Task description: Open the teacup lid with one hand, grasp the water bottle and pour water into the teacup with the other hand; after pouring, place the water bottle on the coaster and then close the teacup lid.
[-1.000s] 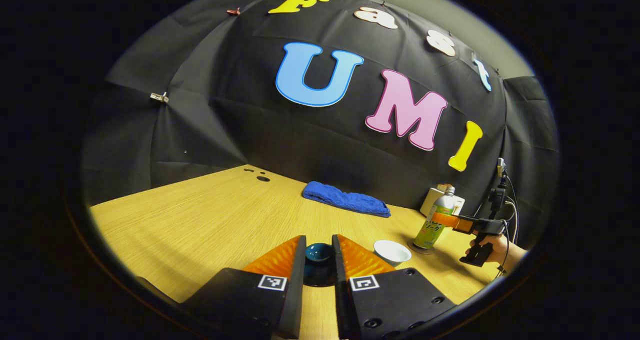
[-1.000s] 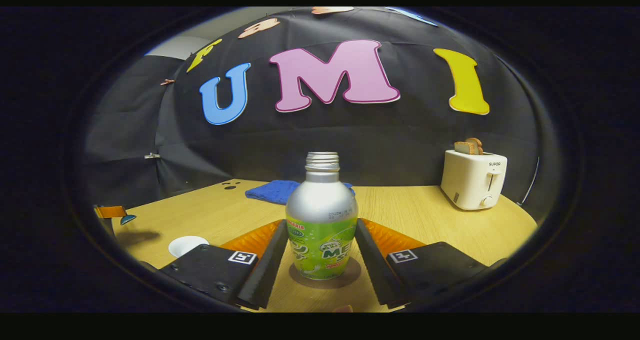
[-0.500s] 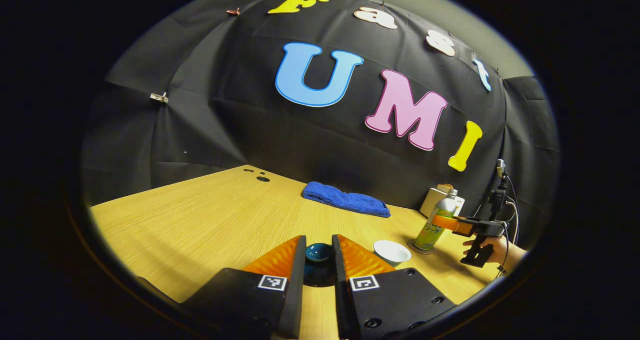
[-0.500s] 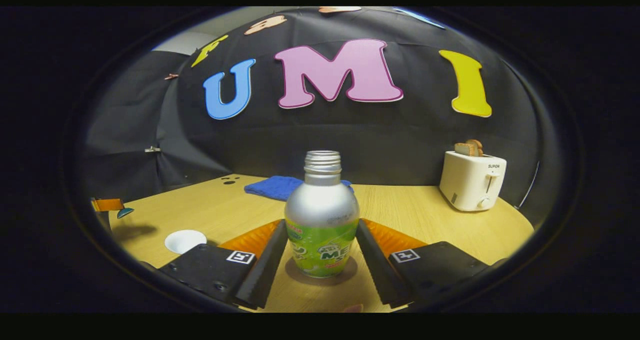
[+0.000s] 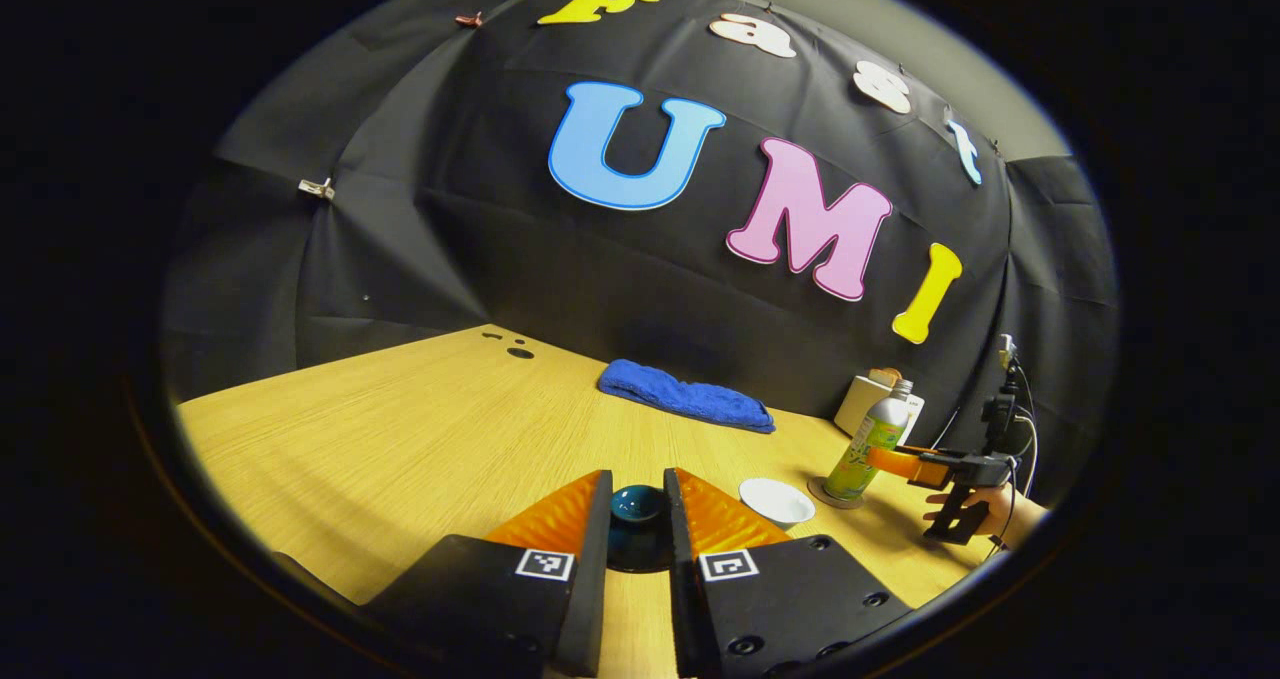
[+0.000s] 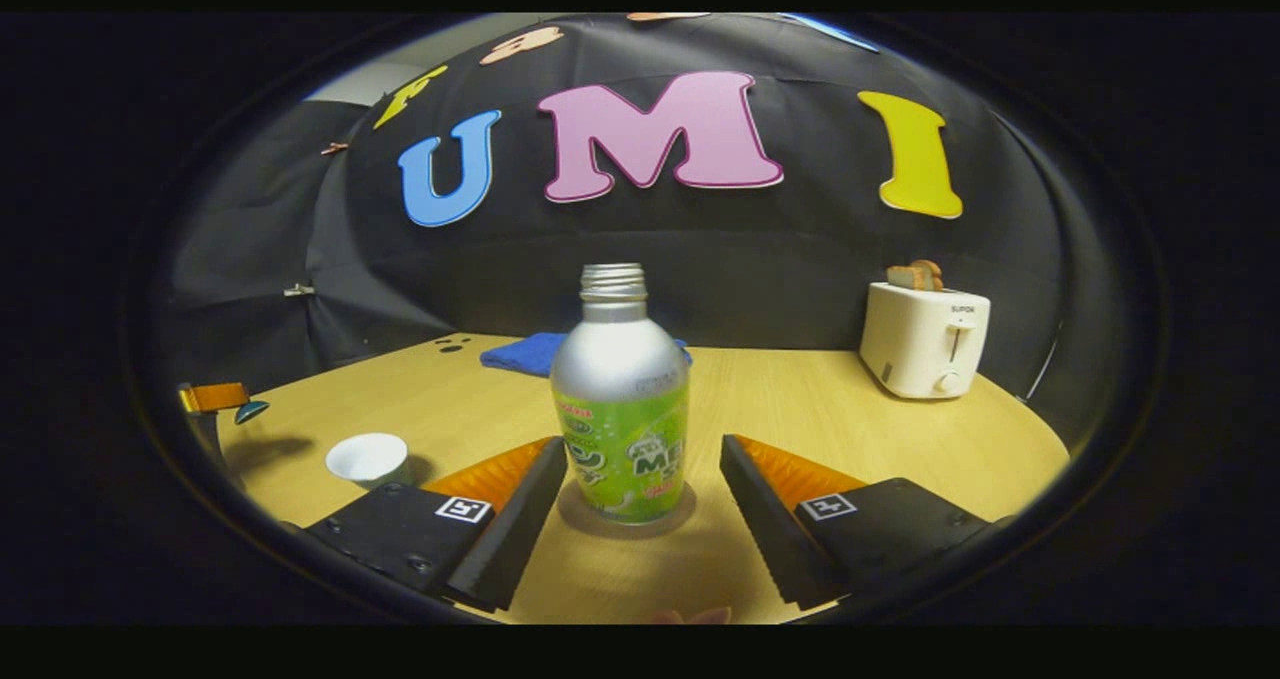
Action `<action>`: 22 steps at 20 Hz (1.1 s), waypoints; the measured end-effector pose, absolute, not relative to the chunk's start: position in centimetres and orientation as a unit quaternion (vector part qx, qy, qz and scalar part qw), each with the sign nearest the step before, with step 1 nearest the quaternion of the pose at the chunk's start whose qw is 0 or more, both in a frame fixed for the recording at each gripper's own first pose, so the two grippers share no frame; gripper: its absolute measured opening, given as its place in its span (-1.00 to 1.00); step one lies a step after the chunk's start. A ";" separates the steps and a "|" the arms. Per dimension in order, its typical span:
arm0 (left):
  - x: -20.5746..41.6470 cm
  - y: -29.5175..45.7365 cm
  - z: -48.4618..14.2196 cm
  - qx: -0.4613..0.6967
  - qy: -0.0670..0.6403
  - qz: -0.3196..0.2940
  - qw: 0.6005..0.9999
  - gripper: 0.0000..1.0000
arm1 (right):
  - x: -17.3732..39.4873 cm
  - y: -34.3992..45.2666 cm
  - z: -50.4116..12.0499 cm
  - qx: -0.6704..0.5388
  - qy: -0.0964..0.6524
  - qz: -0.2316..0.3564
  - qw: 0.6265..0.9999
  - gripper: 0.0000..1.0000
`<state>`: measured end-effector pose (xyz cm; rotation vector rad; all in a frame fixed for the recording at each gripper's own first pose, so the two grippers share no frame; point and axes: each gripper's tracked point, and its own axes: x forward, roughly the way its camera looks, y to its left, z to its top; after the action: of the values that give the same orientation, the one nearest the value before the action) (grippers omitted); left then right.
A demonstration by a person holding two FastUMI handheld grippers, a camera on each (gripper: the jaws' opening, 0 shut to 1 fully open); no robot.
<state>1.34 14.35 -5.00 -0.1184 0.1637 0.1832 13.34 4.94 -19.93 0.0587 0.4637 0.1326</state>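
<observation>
The left tool (image 5: 637,519) is held level above the pale wooden counter (image 5: 420,439), its fingers closed tight on the dark teal round teacup lid (image 5: 637,505), whose lower part they hide. At its 2 o'clock the open white ceramic teacup (image 5: 777,500) stands apart. The right tool (image 6: 632,514), gripped by a hand (image 5: 992,507) cut off at the picture's edge, is spread wide and grips nothing. The silver-and-green metal water bottle (image 6: 621,399) stands upright on the brown round coaster (image 6: 626,515) at its 12 o'clock, clear of both fingers.
</observation>
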 end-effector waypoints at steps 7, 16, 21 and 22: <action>2.3 10.1 -5.4 -0.056 0.089 0.056 0.993 -0.37 | 7.5 2.4 -17.2 0.046 0.198 0.052 0.978 0.91; 7.7 4.4 -5.3 -0.028 0.091 0.037 0.995 -0.37 | 5.3 0.9 -14.6 0.014 0.125 0.015 0.992 0.91; 10.7 2.7 -6.8 0.021 0.093 0.040 0.995 -0.31 | 4.5 1.4 -14.4 0.013 0.136 0.034 0.990 0.91; 11.2 2.6 -7.5 0.035 0.097 0.047 0.994 -0.37 | 4.6 1.0 -13.8 0.014 0.133 0.034 0.990 0.92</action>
<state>11.16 2.63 -7.48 0.0699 0.1936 0.0939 4.57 1.02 -13.84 0.0285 0.2673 0.0692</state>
